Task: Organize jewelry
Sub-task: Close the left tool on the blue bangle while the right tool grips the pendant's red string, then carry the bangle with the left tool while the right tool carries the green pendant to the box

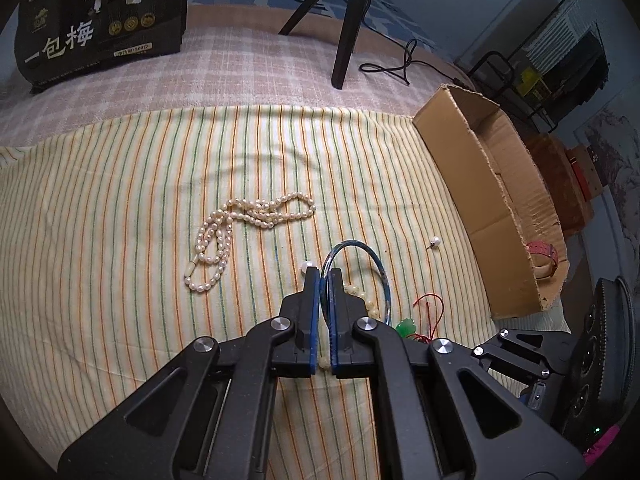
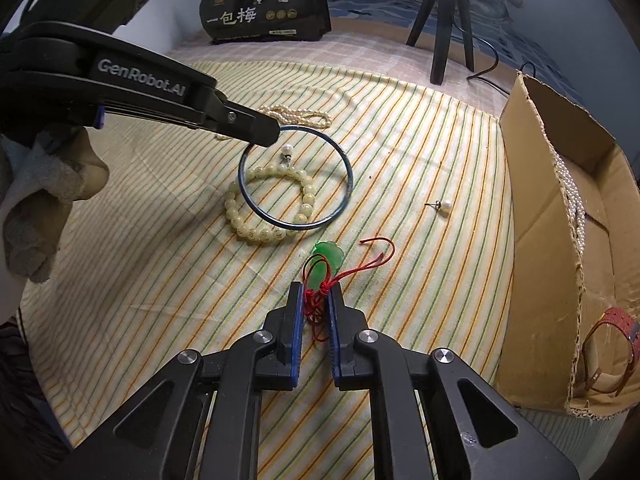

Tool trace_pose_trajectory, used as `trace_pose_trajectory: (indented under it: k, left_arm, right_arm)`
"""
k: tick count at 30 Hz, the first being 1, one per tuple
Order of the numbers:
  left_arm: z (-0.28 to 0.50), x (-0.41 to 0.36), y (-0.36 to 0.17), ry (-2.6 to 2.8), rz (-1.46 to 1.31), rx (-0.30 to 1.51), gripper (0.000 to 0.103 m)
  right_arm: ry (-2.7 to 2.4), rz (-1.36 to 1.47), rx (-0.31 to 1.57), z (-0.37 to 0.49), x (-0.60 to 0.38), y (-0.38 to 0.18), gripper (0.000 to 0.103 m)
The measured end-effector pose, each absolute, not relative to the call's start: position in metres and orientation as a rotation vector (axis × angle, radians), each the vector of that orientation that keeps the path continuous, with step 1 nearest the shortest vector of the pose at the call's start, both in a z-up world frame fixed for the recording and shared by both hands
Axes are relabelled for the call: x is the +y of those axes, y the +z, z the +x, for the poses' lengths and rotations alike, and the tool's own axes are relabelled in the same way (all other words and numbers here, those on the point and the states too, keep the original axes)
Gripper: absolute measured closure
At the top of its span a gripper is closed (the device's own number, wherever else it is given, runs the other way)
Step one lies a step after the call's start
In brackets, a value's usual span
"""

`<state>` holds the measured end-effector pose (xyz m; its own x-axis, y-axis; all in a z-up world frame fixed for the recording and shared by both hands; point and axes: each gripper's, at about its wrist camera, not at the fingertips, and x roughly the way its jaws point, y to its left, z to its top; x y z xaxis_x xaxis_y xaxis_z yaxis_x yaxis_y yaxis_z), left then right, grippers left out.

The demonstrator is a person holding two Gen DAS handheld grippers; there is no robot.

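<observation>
1. The left gripper (image 1: 325,276) is pressed together on the rim of a thin blue bangle (image 2: 296,178). In the right wrist view the pinch sits at the bangle's upper-left edge, and the ring's near side is at the striped cloth (image 2: 400,152).
2. The right gripper (image 2: 316,300) is pinched on the knotted red cord (image 2: 316,304) of a green pendant (image 2: 330,254). The pendant lies on the cloth just beyond the fingertips, its long axis running away from the gripper toward the bangle, and loose cord ends trail off to the right.
3. A pale bead bracelet (image 2: 264,204) lies flat on the cloth, overlapped by the bangle.
4. 1 pearl stud (image 2: 286,150) shows inside the bangle's circle; a 2nd pearl stud (image 2: 442,205) lies apart to the right, post pointing left.
5. A long pearl necklace (image 1: 244,232) lies bunched farther back on the cloth.
6. A cardboard box (image 2: 532,208) stands at the right edge, holding a pink watch (image 2: 616,344) and a pearl strand (image 2: 570,192).
</observation>
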<state>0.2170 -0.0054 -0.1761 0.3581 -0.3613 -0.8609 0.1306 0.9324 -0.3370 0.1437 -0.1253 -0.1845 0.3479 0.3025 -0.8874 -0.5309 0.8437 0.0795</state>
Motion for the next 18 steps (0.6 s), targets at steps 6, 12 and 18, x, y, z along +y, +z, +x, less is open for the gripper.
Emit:
trace_pose_trajectory:
  k: [6,12,18]
  left_arm:
    - [0.212,-0.002,-0.165,-0.322,-0.221,1.136,0.102]
    - [0.207,-0.001,-0.152,-0.336,-0.236,1.111,0.102]
    - [0.204,-0.003,-0.143,-0.344,-0.235,1.089,0.102]
  right_arm:
    - [0.548,-0.215,1.072,0.141,-0.13,-0.177,0.094]
    - [0.539,-0.219,1.041,0.136,-0.132,-0.166,0.094]
    - [0.535,-0.216,1.029,0.135,-0.135,-0.161,0.094]
